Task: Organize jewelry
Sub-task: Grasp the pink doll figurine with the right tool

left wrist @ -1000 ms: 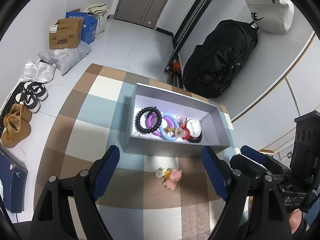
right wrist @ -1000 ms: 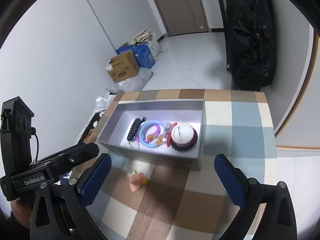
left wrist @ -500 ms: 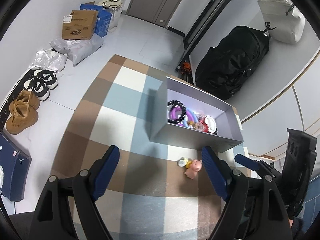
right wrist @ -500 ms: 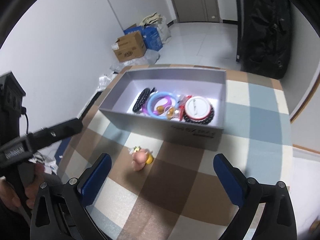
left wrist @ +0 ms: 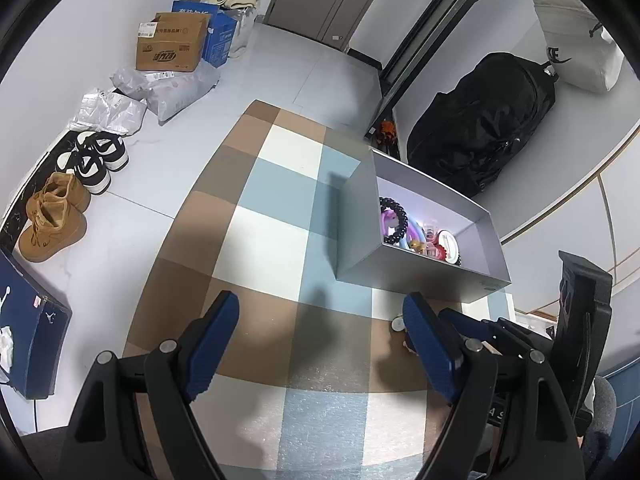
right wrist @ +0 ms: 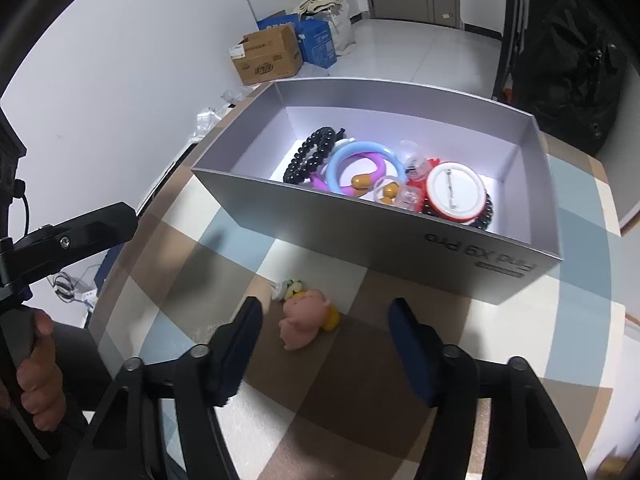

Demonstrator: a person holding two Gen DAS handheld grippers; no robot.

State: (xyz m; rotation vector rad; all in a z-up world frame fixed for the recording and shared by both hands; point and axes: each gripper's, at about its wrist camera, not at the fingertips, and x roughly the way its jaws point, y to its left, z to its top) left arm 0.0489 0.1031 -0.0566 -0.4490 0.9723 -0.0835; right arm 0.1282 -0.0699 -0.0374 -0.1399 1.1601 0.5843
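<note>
A grey open box [right wrist: 400, 236] stands on the checked tabletop and holds a black bead bracelet [right wrist: 310, 152], a blue ring [right wrist: 362, 160], a round white and red badge [right wrist: 454, 190] and other small pieces. A pink pig charm [right wrist: 304, 318] with a small white and yellow piece [right wrist: 286, 288] lies on the cloth in front of the box. My right gripper [right wrist: 326, 344] is open and low over the table, its jaws either side of the pig. My left gripper [left wrist: 320, 336] is open and empty, to the left of the box [left wrist: 360, 232]; the pig is mostly hidden behind its right finger [left wrist: 428, 340].
The checked table [left wrist: 260, 220] stretches to the left of the box. On the floor beyond are shoes [left wrist: 56, 216], cardboard boxes [left wrist: 172, 44] and plastic bags [left wrist: 180, 88]. A black backpack [left wrist: 484, 128] leans on the wall behind the box.
My right gripper has come down and forward until its jaws flank the pink pig. My left gripper has swung left, so the box now sits to its right.
</note>
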